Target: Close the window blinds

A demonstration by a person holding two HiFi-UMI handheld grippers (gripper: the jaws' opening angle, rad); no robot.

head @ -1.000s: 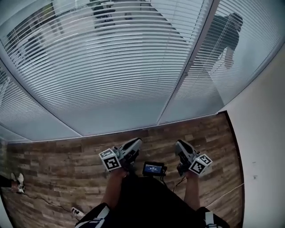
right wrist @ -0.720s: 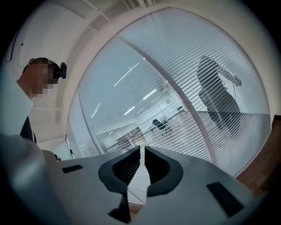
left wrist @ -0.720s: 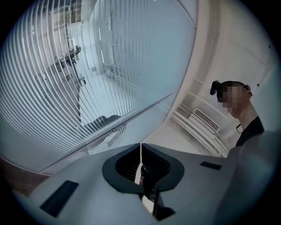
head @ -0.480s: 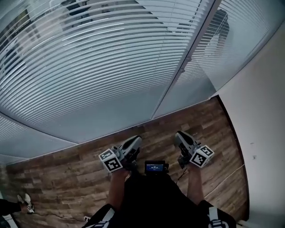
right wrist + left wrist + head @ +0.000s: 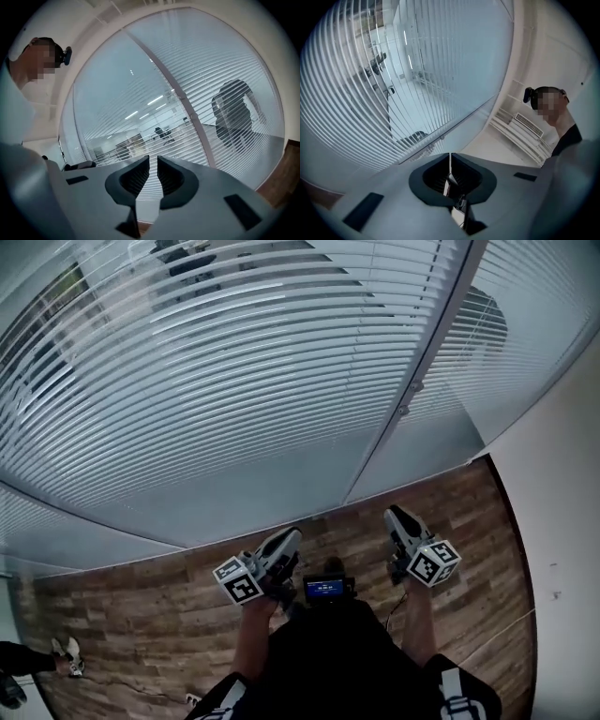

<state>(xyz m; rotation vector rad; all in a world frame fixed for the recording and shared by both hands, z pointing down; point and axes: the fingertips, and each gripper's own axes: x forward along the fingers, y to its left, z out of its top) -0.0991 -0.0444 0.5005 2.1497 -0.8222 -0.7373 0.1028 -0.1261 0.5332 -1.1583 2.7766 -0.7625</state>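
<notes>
The window blinds (image 5: 234,381) fill the upper part of the head view, their slats tilted open so that an office shows through. Well below them, at lower centre over the wooden floor (image 5: 131,606), the left gripper (image 5: 289,540) and right gripper (image 5: 396,517) point towards the blinds without touching them. Both have their jaws drawn together, the right leaving only a sliver, and neither grips anything.

Blinds (image 5: 234,399): glossy smooth slats; floor (image 5: 131,615): matt wood planks w/ rough-looking grain.
</notes>
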